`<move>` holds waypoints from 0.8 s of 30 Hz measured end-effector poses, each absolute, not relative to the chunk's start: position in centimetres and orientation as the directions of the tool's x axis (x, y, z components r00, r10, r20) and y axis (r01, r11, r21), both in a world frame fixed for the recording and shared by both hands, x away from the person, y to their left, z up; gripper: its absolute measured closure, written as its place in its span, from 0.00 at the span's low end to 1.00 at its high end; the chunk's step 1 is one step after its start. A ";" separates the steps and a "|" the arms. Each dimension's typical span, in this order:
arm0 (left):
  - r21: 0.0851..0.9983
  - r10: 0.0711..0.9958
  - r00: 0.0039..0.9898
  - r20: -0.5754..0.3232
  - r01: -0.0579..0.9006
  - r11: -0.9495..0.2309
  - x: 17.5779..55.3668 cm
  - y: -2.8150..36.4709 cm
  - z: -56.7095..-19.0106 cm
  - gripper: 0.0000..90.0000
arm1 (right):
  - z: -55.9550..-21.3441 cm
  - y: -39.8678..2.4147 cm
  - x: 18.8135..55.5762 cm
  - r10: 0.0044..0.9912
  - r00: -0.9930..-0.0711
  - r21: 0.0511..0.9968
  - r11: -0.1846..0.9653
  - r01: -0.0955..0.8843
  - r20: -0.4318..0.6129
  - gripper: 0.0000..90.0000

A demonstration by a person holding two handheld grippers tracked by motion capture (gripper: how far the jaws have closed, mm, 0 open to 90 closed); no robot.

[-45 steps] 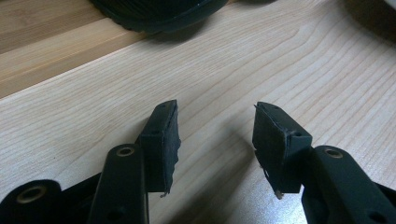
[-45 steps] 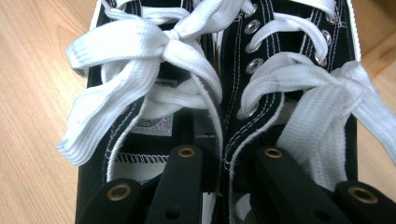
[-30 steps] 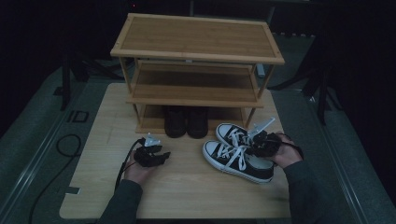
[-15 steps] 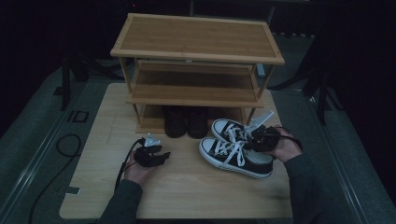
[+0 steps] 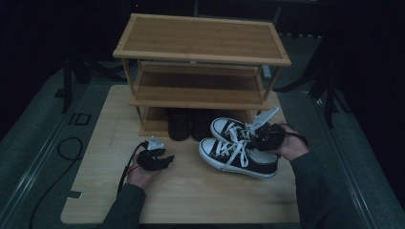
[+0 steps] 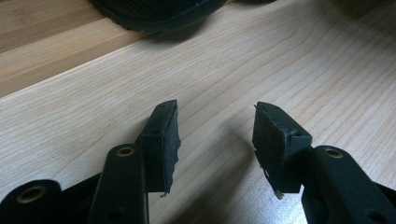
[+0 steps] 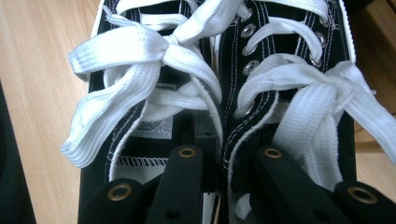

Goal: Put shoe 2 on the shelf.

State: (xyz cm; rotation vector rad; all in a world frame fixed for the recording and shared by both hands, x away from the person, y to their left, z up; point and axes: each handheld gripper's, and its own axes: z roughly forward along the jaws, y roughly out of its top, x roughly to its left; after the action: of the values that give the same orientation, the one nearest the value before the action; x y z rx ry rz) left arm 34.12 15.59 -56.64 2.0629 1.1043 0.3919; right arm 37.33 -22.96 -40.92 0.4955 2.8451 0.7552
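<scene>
The pair of black canvas low-top sneakers with white laces and white rubber toe caps (image 5: 239, 150) sits at the right front of the light wooden surface (image 5: 191, 200), just in front of the three-tier bamboo shoe rack (image 5: 200, 62). Their long axes run side by side, toes pointing left and slightly toward the rack, heels toward the person's right hand.

The right gripper (image 5: 265, 136) comes in from the heel end, its fingers narrow and pinching the two inner collars together, one finger inside each shoe. The rack's bottom shelf lies just beyond the toes, beside a dark pair of shoes (image 5: 188, 124) parked there, so the carry looks short, going forward and left.

The left gripper (image 5: 155, 160) rests on the surface well left of the sneakers, fingers (image 6: 161, 140) half apart around nothing.

A small silver tongue label (image 7: 156, 127) shows, too blurred to read.
</scene>
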 end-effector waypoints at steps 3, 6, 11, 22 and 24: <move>0.737 0.811 0.580 -0.075 0.580 -0.346 34.1 15.6 -56.7 0.56 | -40.6 -22.7 37.2 0.339 -0.939 0.509 0.820 0.262 -0.064 0.95; 0.737 0.811 0.580 -0.075 0.580 -0.346 34.1 15.6 -56.6 0.56 | -40.2 -22.5 37.1 0.323 -0.944 0.515 0.821 0.245 -0.066 0.95; 0.737 0.811 0.580 -0.075 0.580 -0.347 34.1 15.6 -56.6 0.56 | -39.6 -22.0 37.0 0.306 -0.950 0.523 0.821 0.229 -0.065 0.95; 0.737 0.812 0.580 -0.074 0.580 -0.347 34.1 15.5 -56.6 0.56 | -38.4 -20.7 36.7 0.254 -0.965 0.548 0.817 0.180 -0.062 0.95; 0.737 0.811 0.580 -0.073 0.579 -0.349 34.1 15.5 -56.6 0.56 | -38.2 -20.5 36.8 0.250 -0.966 0.558 0.811 0.173 -0.065 0.95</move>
State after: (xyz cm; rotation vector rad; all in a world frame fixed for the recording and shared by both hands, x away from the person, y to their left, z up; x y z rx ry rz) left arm 34.08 15.55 -56.64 2.0652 1.1037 0.3967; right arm 36.80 -20.45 -38.16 0.3353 2.8604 0.8622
